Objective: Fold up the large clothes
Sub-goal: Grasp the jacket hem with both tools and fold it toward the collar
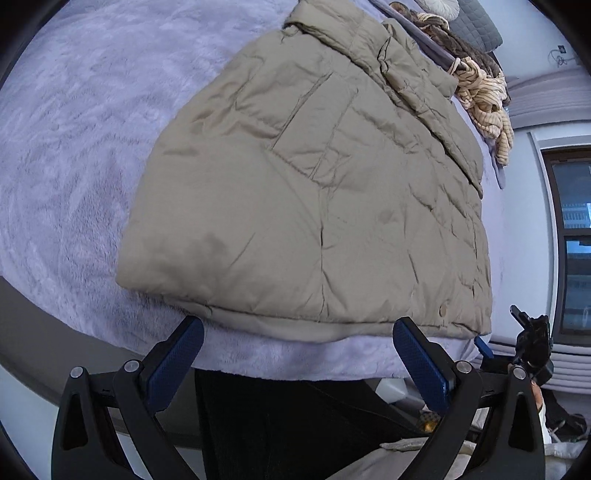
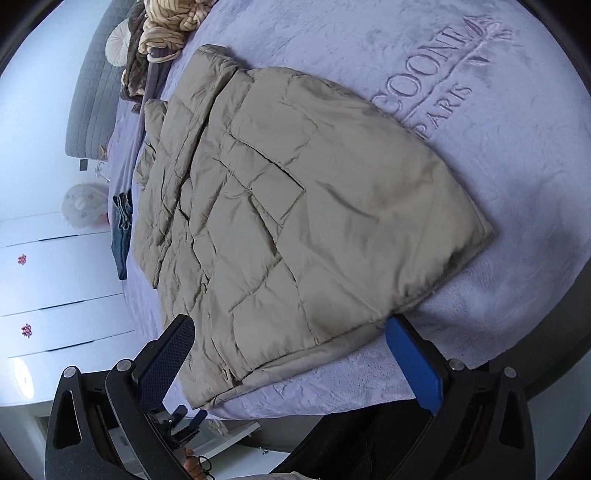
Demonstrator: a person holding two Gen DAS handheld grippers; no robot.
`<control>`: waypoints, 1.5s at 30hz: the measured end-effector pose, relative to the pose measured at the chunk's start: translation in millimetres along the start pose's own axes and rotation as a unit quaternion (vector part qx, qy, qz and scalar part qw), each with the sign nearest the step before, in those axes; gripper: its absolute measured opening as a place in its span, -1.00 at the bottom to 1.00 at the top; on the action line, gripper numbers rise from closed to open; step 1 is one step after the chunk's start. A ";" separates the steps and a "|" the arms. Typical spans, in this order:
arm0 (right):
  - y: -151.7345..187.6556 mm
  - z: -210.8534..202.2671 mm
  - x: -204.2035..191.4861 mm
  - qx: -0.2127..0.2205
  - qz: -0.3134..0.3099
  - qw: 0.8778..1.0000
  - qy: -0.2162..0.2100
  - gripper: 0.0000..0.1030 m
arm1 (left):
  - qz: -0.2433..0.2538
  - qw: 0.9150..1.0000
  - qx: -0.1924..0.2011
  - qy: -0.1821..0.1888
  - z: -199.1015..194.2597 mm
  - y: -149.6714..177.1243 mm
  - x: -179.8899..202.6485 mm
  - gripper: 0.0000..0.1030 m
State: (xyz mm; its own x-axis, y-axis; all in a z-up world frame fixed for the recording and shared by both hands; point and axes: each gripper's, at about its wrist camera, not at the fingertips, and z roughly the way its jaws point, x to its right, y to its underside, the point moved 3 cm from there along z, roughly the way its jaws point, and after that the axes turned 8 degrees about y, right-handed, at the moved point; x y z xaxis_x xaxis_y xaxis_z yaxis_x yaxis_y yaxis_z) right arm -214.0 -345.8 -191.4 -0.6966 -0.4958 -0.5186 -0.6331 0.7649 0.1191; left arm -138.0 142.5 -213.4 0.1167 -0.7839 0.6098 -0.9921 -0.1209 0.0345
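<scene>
A beige quilted puffer jacket (image 1: 317, 192) lies folded flat on the lilac fleece blanket, hem toward me. It also shows in the right wrist view (image 2: 295, 221), with a sleeve folded over its left side. My left gripper (image 1: 297, 334) is open and empty, its blue pads just short of the hem at the bed's near edge. My right gripper (image 2: 290, 334) is open and empty, its jaws standing either side of the jacket's near hem corner, without gripping it. The right gripper's tip shows in the left wrist view (image 1: 532, 339) beyond the jacket's right corner.
The lilac blanket (image 2: 517, 184) covers the bed. A heap of striped and brown clothes (image 1: 480, 88) lies at the far end, also seen in the right wrist view (image 2: 162, 33). Folded jeans (image 2: 122, 229) hang at the bed's side. A window (image 1: 572, 240) is at right; white drawers (image 2: 55, 295) at left.
</scene>
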 end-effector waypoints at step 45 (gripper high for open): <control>-100.7 -55.5 -151.9 0.086 -0.187 0.978 -0.015 -0.84 | 0.101 0.959 0.266 0.008 -95.3 -147.5 156.4 -0.75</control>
State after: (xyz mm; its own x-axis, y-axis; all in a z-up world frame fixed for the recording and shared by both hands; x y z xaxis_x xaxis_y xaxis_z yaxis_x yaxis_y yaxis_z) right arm -63.2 -370.3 -77.7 -0.4146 -0.7440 -0.5240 -0.7735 0.5914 -0.2277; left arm 22.1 95.8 -47.7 -0.0795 -0.8148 0.5743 -0.8296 -0.2653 -0.4913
